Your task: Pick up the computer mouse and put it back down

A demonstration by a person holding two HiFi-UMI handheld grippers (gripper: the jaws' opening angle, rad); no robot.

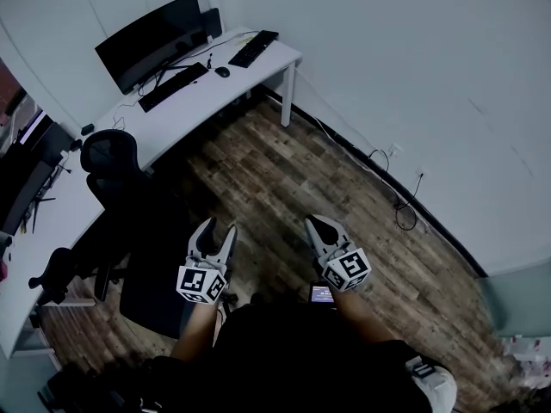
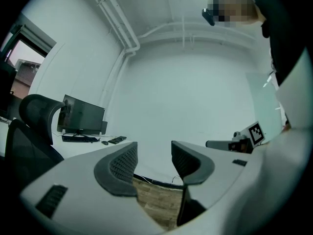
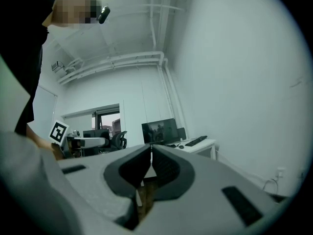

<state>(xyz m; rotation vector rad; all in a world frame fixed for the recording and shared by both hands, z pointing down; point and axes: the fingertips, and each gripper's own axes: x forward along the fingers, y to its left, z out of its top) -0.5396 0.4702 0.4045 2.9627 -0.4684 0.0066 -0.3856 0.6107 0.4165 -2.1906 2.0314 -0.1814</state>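
The small black computer mouse [image 1: 222, 72] lies on the white desk [image 1: 275, 58] far ahead, between two black keyboards and in front of a dark monitor [image 1: 151, 41]. In the left gripper view the mouse [image 2: 104, 142] is a tiny dark spot; the right gripper view shows the mouse [image 3: 181, 146] beside a keyboard [image 3: 195, 141]. My left gripper [image 1: 219, 227] is held level over the wood floor, well short of the desk. Its jaws are open with nothing between them [image 2: 154, 146]. My right gripper [image 1: 317, 220] is beside it, its tips shut together on nothing [image 3: 150, 148].
A black office chair [image 1: 112, 157] stands between me and the desk's left part. A second desk runs down the left side, with another chair [image 1: 52, 274] beside it. A cable [image 1: 405, 205] trails on the floor along the white right wall.
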